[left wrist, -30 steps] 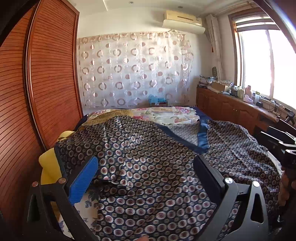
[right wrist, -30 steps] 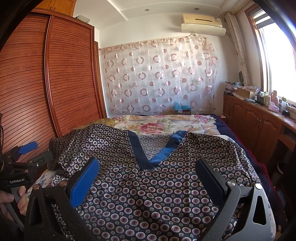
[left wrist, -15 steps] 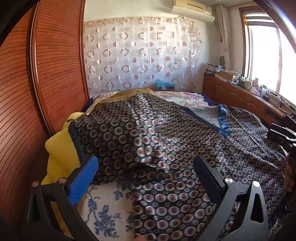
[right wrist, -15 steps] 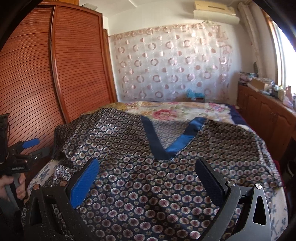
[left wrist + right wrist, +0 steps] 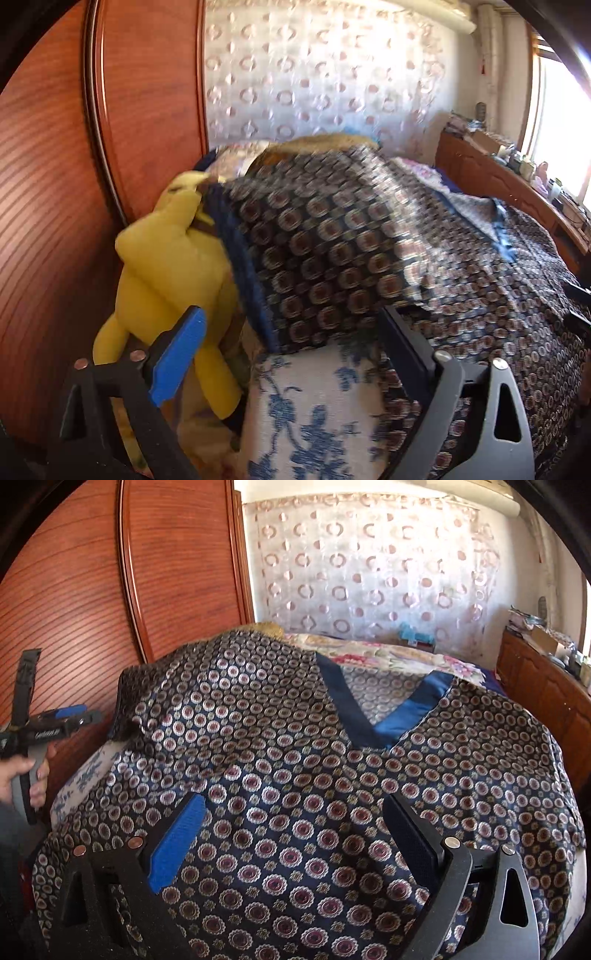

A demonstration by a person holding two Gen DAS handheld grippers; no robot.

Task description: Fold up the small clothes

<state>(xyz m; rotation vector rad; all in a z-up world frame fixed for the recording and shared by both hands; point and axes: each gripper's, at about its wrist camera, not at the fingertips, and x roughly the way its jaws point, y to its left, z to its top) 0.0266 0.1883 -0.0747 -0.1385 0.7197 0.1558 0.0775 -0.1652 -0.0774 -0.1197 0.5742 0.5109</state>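
Silky patterned top (image 5: 314, 775) lay spread flat across the bed (image 5: 314, 406), both the left gripper (image 5: 291, 354) and right gripper (image 5: 295, 834) gaped wide and empty, so grabbing the left sleeve (image 5: 314, 258) looked next.

Navy medallion-print top (image 5: 295, 775), blue V-neck, spread flat on bed

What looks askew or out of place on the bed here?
The dark circle-patterned satin top has its left sleeve bunched and draped over a yellow stuffed toy at the bed's edge, not lying flat. Both grippers are open, holding nothing.
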